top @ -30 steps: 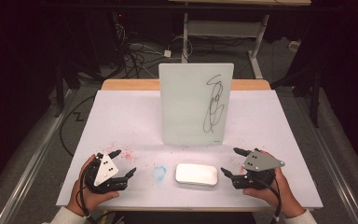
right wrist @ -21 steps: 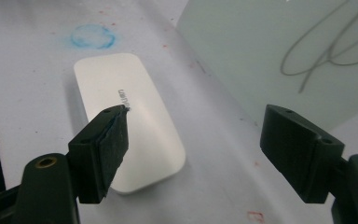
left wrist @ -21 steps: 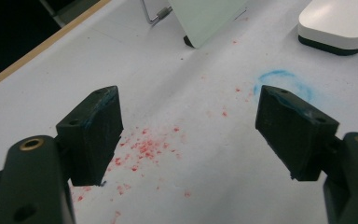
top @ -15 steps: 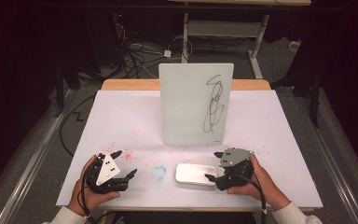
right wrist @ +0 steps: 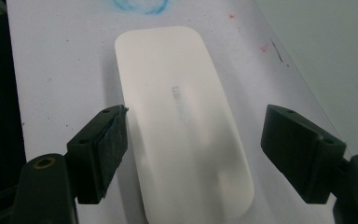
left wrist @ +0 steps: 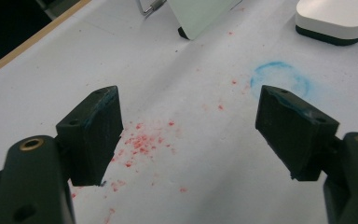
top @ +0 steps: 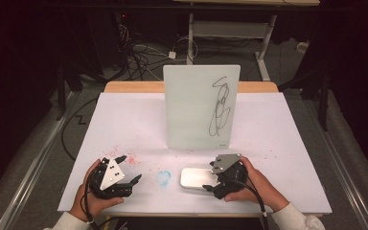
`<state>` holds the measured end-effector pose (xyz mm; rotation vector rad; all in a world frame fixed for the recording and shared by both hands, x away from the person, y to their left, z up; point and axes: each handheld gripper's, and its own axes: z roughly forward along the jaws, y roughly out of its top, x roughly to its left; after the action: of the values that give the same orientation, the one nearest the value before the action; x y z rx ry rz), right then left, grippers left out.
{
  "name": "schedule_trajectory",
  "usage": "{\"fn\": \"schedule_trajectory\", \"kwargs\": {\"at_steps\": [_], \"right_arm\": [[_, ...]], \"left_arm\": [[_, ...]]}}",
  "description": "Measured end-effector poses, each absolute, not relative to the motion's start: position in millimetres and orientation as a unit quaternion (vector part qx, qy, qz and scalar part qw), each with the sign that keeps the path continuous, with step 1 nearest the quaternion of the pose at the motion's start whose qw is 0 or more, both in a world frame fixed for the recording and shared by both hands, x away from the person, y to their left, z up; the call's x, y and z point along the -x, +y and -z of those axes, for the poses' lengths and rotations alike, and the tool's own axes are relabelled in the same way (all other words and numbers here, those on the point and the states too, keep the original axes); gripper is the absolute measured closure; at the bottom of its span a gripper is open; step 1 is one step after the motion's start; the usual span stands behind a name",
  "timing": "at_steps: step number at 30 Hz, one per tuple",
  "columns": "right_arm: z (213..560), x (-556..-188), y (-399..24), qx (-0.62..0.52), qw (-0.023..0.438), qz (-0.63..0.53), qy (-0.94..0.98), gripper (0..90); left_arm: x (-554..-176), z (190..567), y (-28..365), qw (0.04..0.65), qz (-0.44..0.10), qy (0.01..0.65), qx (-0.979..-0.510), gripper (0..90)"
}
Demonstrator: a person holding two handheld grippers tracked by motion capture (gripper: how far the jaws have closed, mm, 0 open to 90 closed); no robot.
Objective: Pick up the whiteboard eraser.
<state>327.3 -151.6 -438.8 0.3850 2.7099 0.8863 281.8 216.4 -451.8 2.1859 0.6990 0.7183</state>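
A white oblong eraser (top: pixel 193 178) (right wrist: pixel 168 79) (left wrist: pixel 335 16) lies flat near the table's front edge. My right gripper (top: pixel 211 179) (right wrist: pixel 196 126) straddles its right end. Its jaws have just been opening and stand open, one on each side of the eraser; the left pad (right wrist: pixel 107 144) is close to the eraser's edge and the right one stands clear. Behind it an upright whiteboard (top: pixel 201 108) (left wrist: pixel 200 14) (right wrist: pixel 326 46) carries a black scribble (top: pixel 219 106). My left gripper (top: pixel 130 167) (left wrist: pixel 189 109) rests open at the front left with nothing between its fingers.
The white table top (top: pixel 124 120) has red specks (top: pixel 129 158) (left wrist: pixel 140 140) near the left gripper and a faint blue ring (top: pixel 163 177) (left wrist: pixel 279 77) (right wrist: pixel 140 5) left of the eraser. Cables (top: pixel 139 52) and dark floor lie beyond the wooden far edge (top: pixel 134 87).
My right gripper has moved left from the table's front right to the eraser, and its jaws now sit around the eraser's right end. The left gripper has stayed in place.
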Motion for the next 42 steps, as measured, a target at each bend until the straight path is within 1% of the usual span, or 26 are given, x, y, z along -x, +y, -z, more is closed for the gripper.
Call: {"fn": "schedule_trajectory", "kwargs": {"at_steps": [6,9,17,20,22,32,42], "right_arm": [[445.8,-334.0,-131.8,-0.107,0.109,-0.278,0.948,23.7],[449.9,-336.7,-122.4,-0.096,0.108,-0.261,0.954,23.1],[460.4,-345.5,-117.5,-0.101,0.09,-0.246,0.96,25.4],[459.1,-343.5,-119.0,-0.104,0.091,-0.251,0.958,27.5],[458.4,-342.2,-121.1,-0.105,0.091,-0.257,0.956,30.7],[451.9,-337.0,-129.2,-0.108,0.115,-0.273,0.949,30.9],[441.5,-335.6,-155.2,-0.119,0.136,-0.275,0.944,30.9]], "left_arm": [[-281.8,452.3,216.5,0.36,-0.275,0.27,-0.85,22.0],[-281.9,452.4,216.7,0.36,-0.275,0.269,-0.85,21.9],[-282.6,453.5,216.3,0.36,-0.269,0.267,-0.853,21.9],[-282.7,453.6,215.9,0.359,-0.268,0.268,-0.853,21.9],[-282.4,453.2,215.7,0.359,-0.269,0.268,-0.853,21.8],[-283.8,454.0,216.7,0.358,-0.266,0.27,-0.854,21.4],[-283.5,453.6,217.0,0.36,-0.267,0.269,-0.852,21.4]]}}
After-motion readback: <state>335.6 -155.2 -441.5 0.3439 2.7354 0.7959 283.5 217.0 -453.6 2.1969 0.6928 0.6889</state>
